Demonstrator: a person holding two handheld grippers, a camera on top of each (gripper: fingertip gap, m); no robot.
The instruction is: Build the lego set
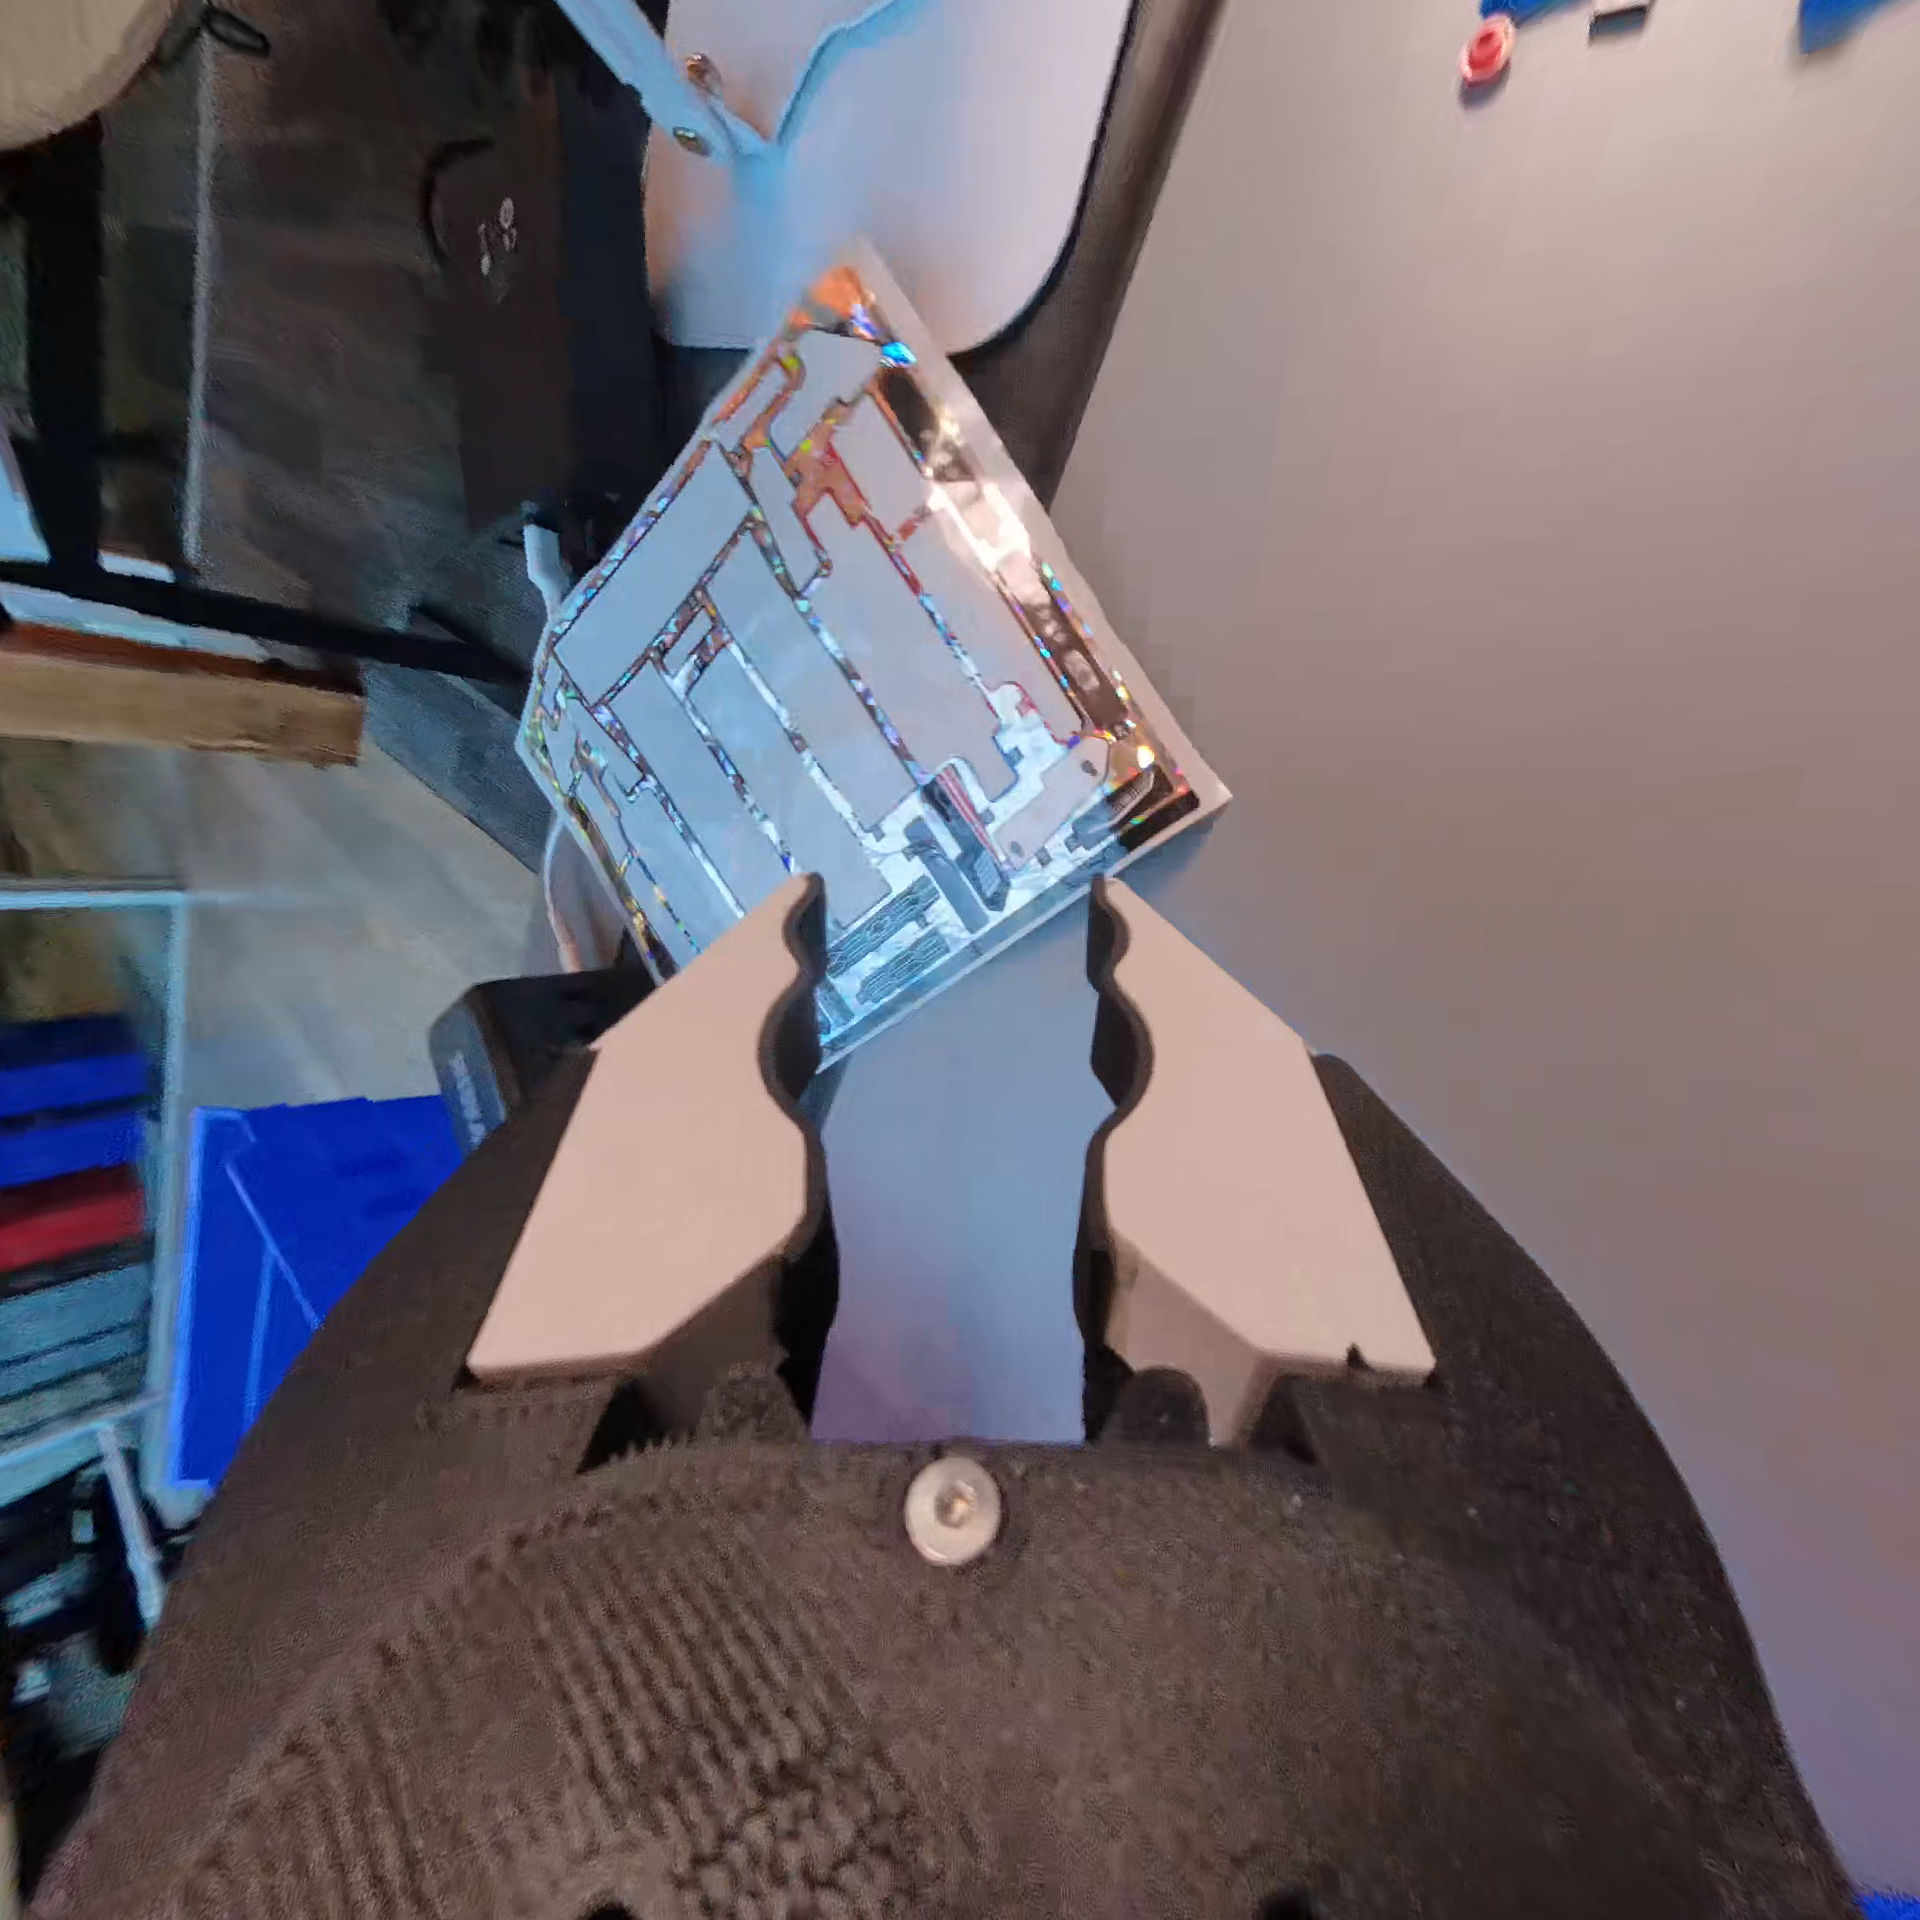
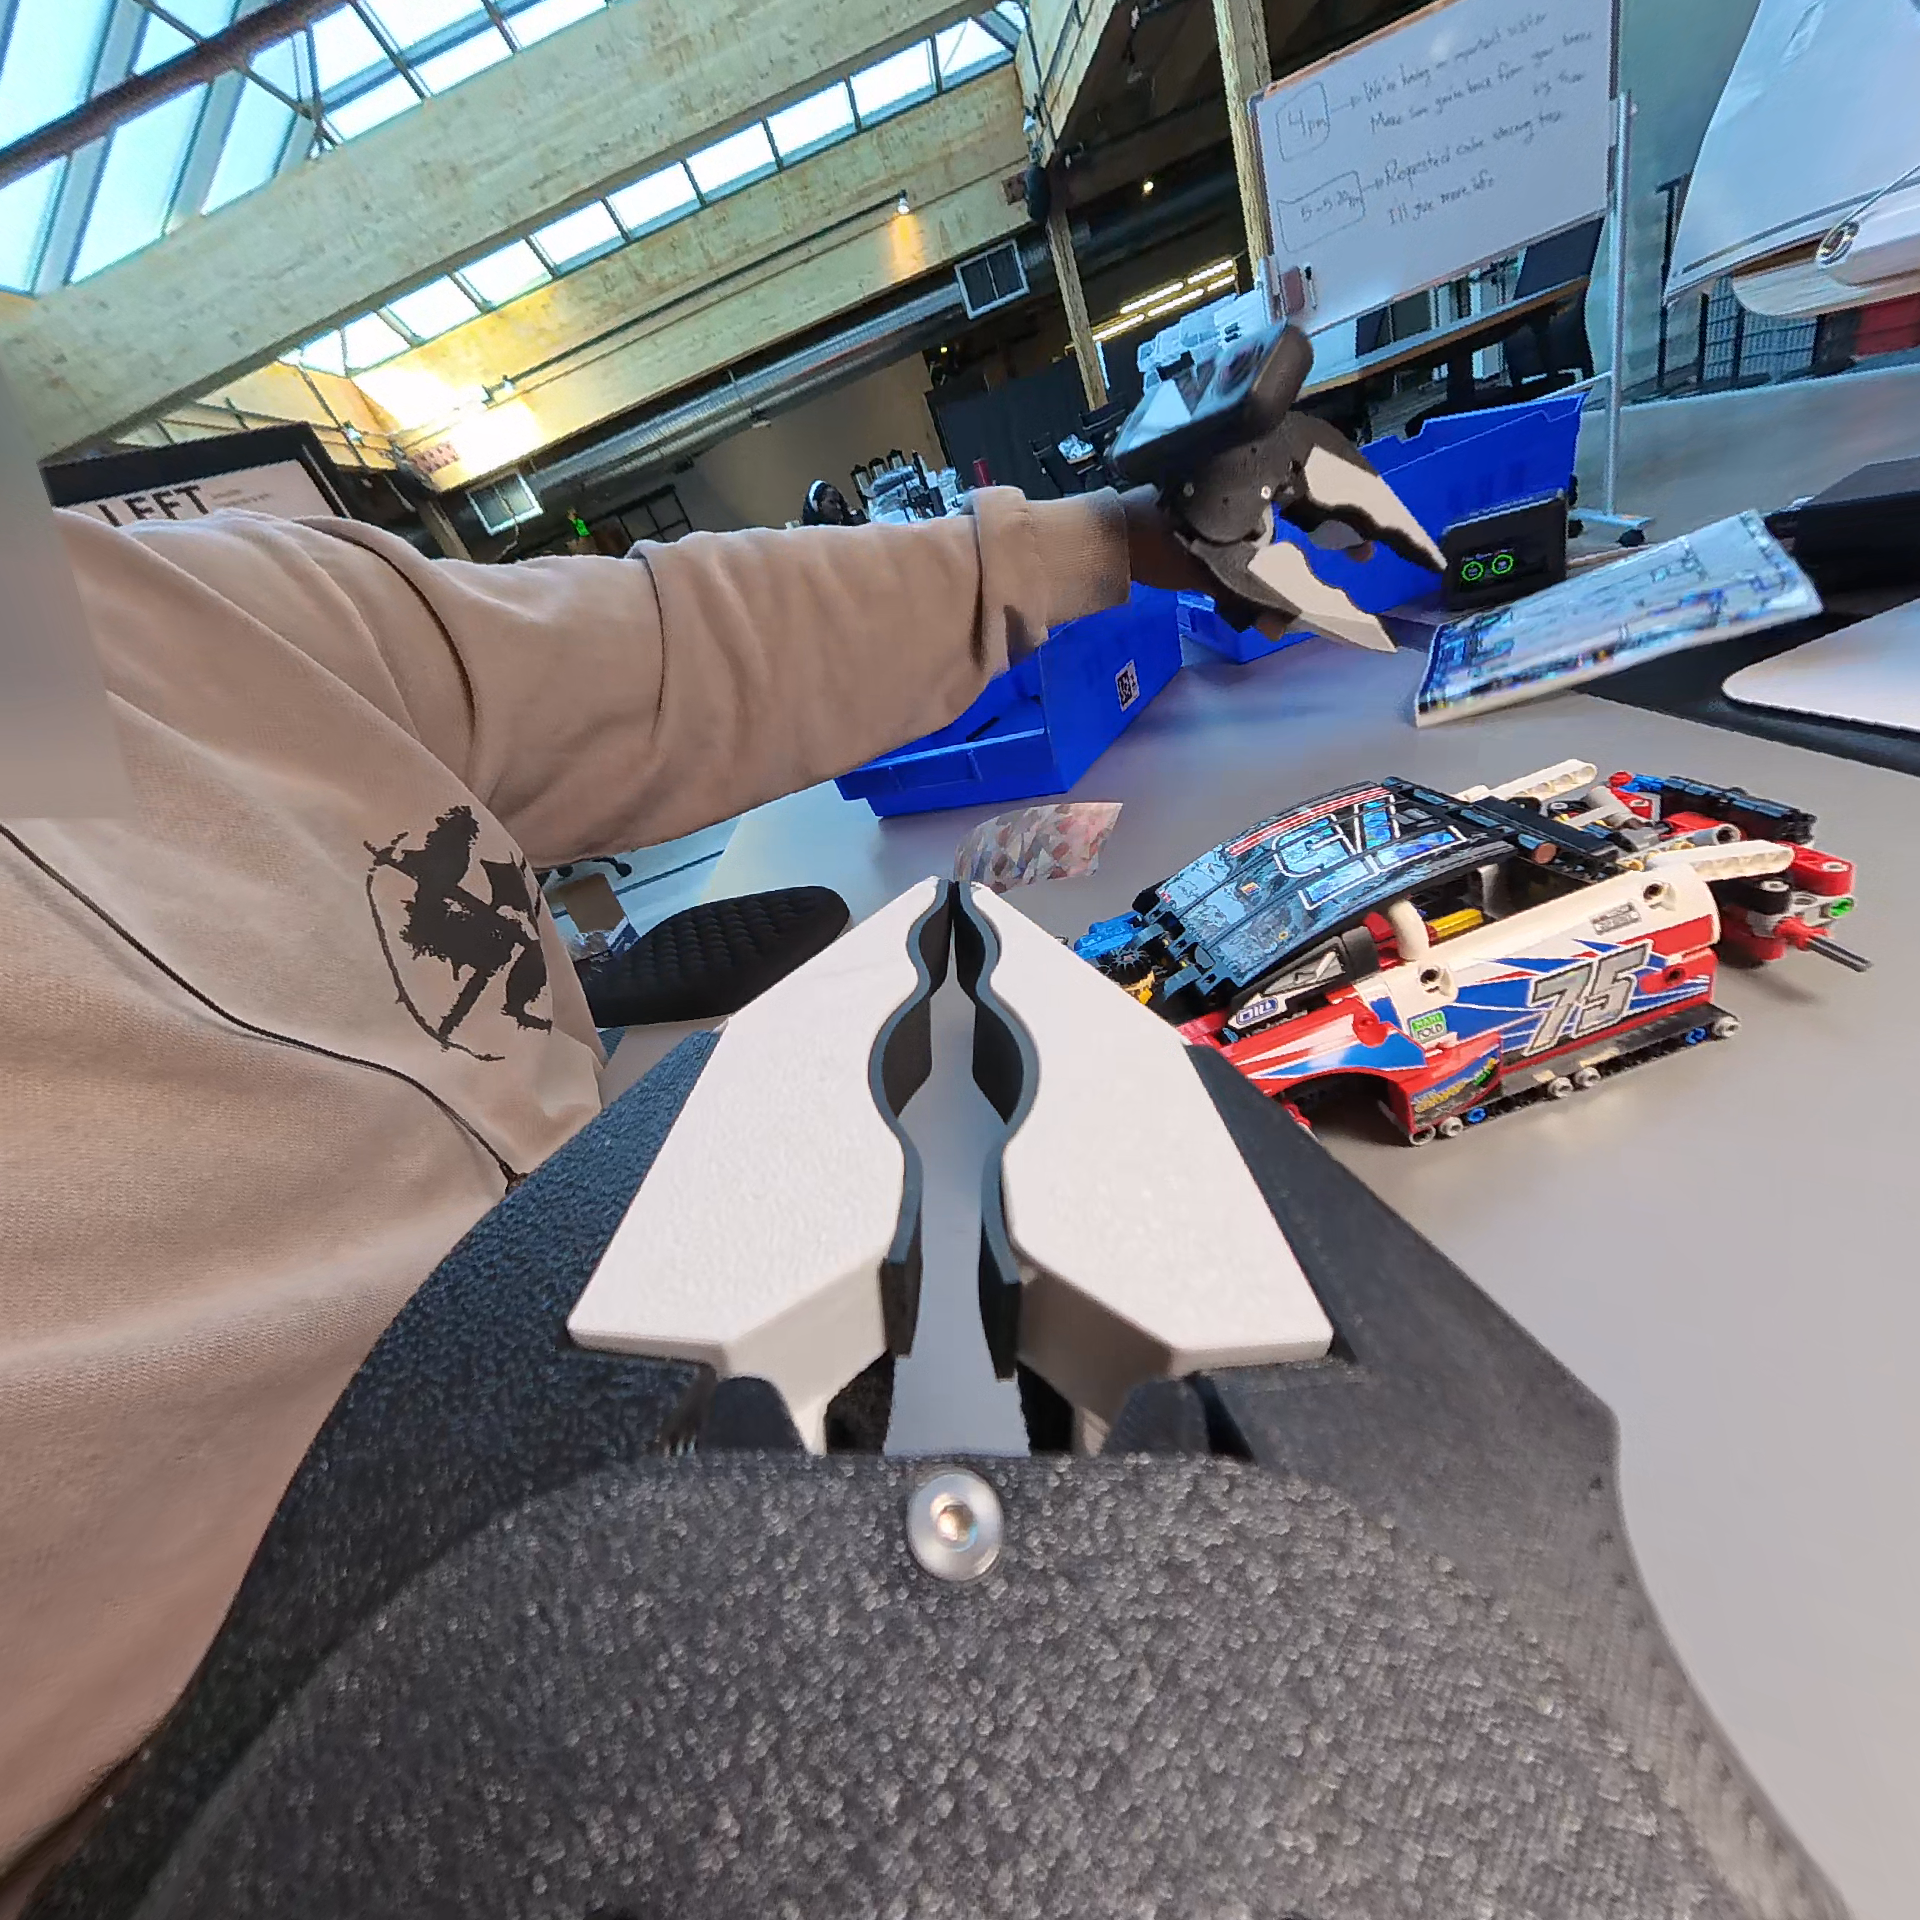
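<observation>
A red, white and blue lego race car [image 2: 1455,956] sits on the grey table [image 2: 1558,1351], right of my right gripper. My right gripper [image 2: 961,894] is shut, and a small holographic sticker [image 2: 1044,842] sticks out from its tips. My left gripper [image 1: 956,904] is open and empty, just short of a shiny sticker sheet [image 1: 852,644] that lies at the table's edge. In the right wrist view the left gripper [image 2: 1413,603] is held out on a beige-sleeved arm, open, beside the sticker sheet [image 2: 1621,623].
Blue bins [image 2: 1039,707] stand at the table's far edge, also seen in the left wrist view [image 1: 291,1247]. A black device with green lights [image 2: 1501,551] sits behind the sheet. A white pad [image 2: 1849,665] lies at the right. A whiteboard [image 2: 1434,156] stands behind. About 45 cm separates my left fingertips from my right.
</observation>
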